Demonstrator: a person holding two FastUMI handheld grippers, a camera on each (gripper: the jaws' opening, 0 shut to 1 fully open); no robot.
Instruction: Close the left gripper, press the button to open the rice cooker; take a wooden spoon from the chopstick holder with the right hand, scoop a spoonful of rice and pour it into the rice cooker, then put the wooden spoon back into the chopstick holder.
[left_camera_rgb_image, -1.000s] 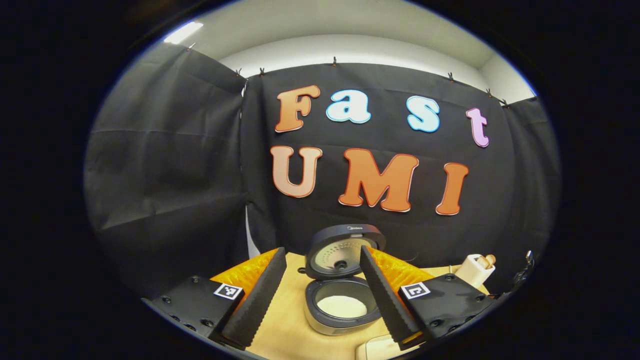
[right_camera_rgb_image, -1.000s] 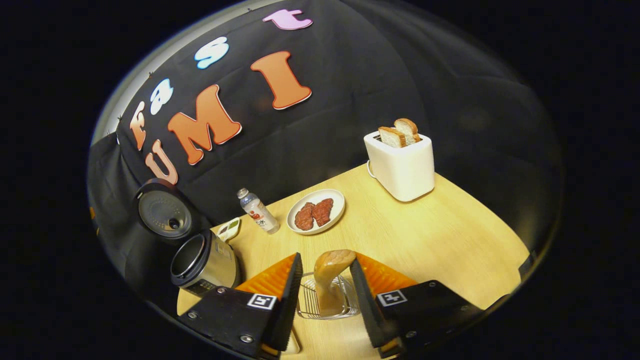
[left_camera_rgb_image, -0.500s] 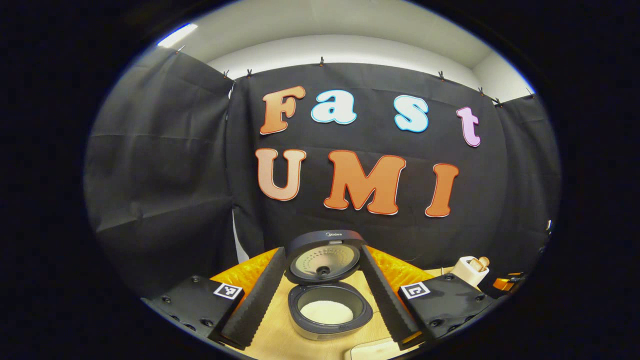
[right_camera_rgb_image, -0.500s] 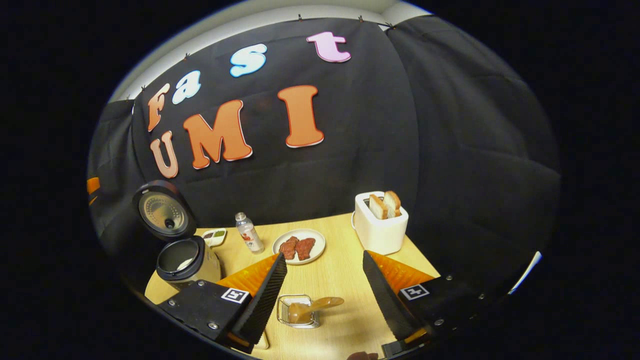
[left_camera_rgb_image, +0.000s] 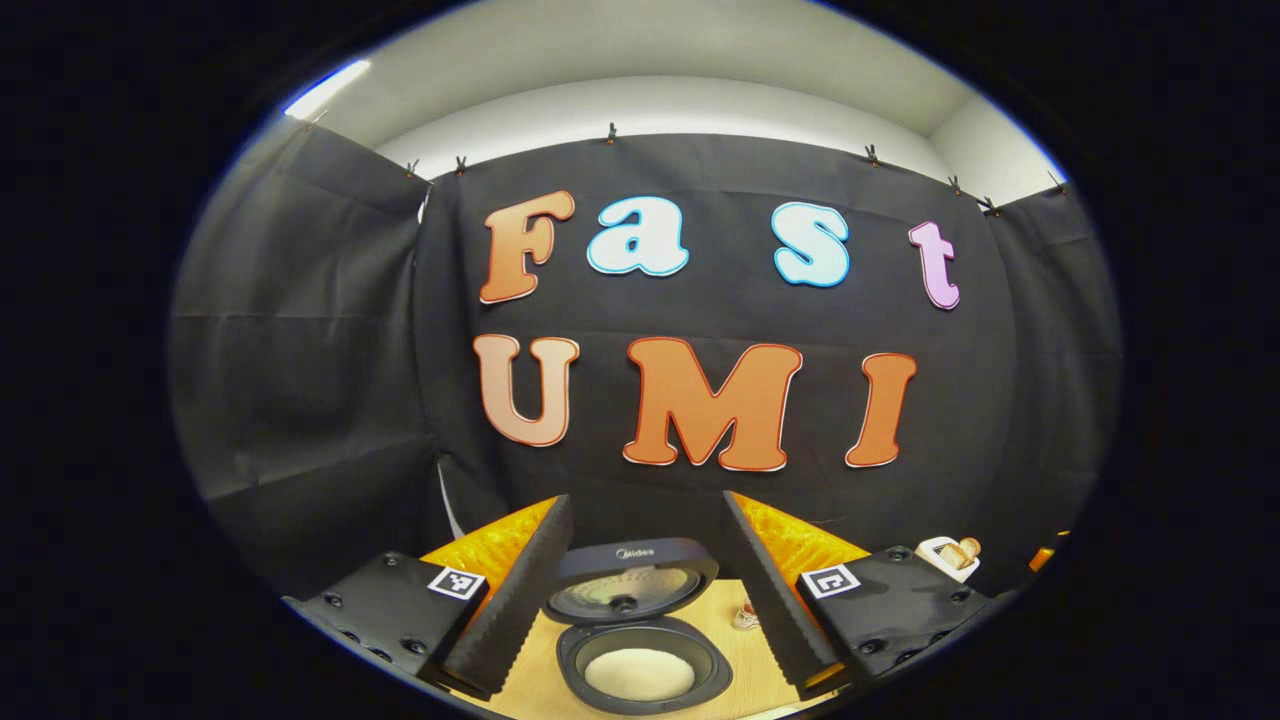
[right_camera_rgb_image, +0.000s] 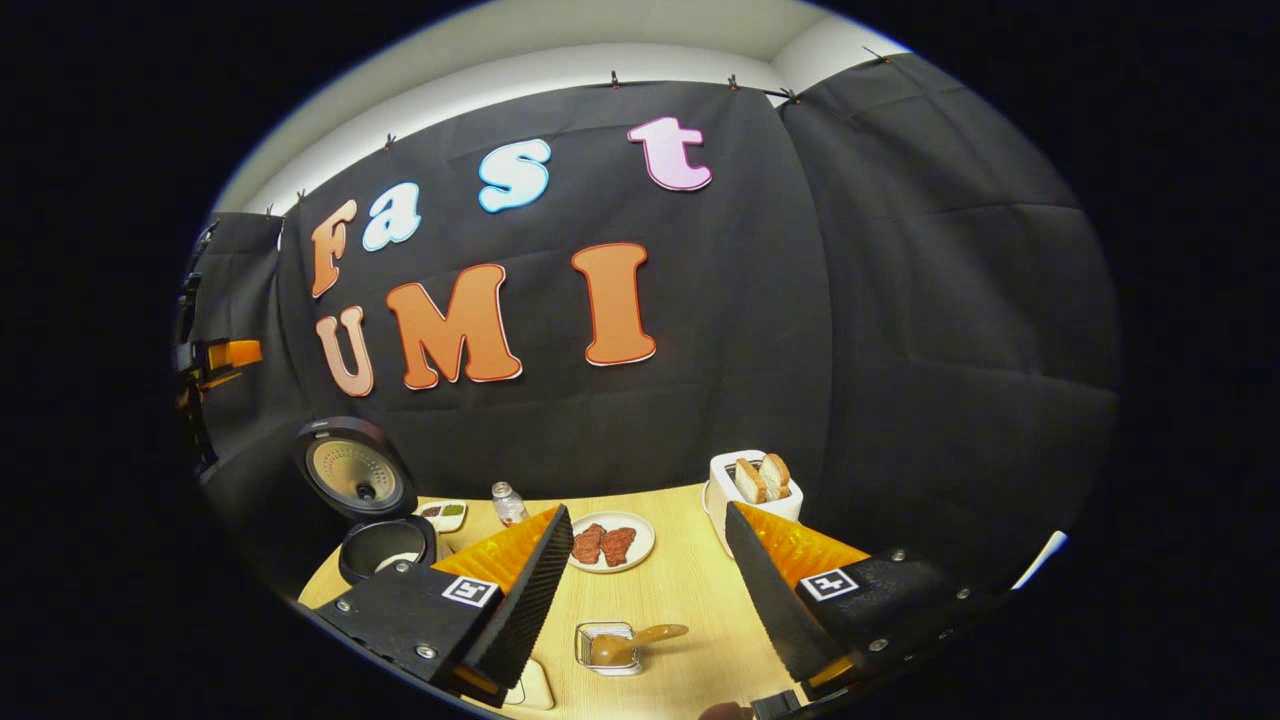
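Since the lid (left_camera_rgb_image: 630, 580) of the rice cooker (left_camera_rgb_image: 645, 675) is seen standing raised behind the pot, with white rice (left_camera_rgb_image: 640, 673) lying in the bowl, the button press is judged to be done and a spoonful appears to have been poured in, though how much of that rice came from the spoon cannot be told. In the right gripper view the wooden spoon (right_camera_rgb_image: 628, 643) is seen resting in the wire chopstick holder (right_camera_rgb_image: 606, 647) on the desk (right_camera_rgb_image: 690, 600), its handle leaning out over the rim to the right, so the last step is judged complete as well, and little or nothing of the task seems to be left. The right claw (right_camera_rgb_image: 648, 580) is held spread wide above the holder, well apart from the spoon and pinching nothing. The left claw (left_camera_rgb_image: 640, 570) is likewise spread, its fingers framing the open cooker without touching it. Farther back on the desk a plate (right_camera_rgb_image: 612, 543) with two dark red pieces, a small bottle (right_camera_rgb_image: 508, 503), a little dish (right_camera_rgb_image: 442, 513) and a white toaster (right_camera_rgb_image: 752, 487) holding bread slices are seen, none of them being touched. The cooker is also seen in the right gripper view (right_camera_rgb_image: 385, 545), at the desk's left end, lid up.
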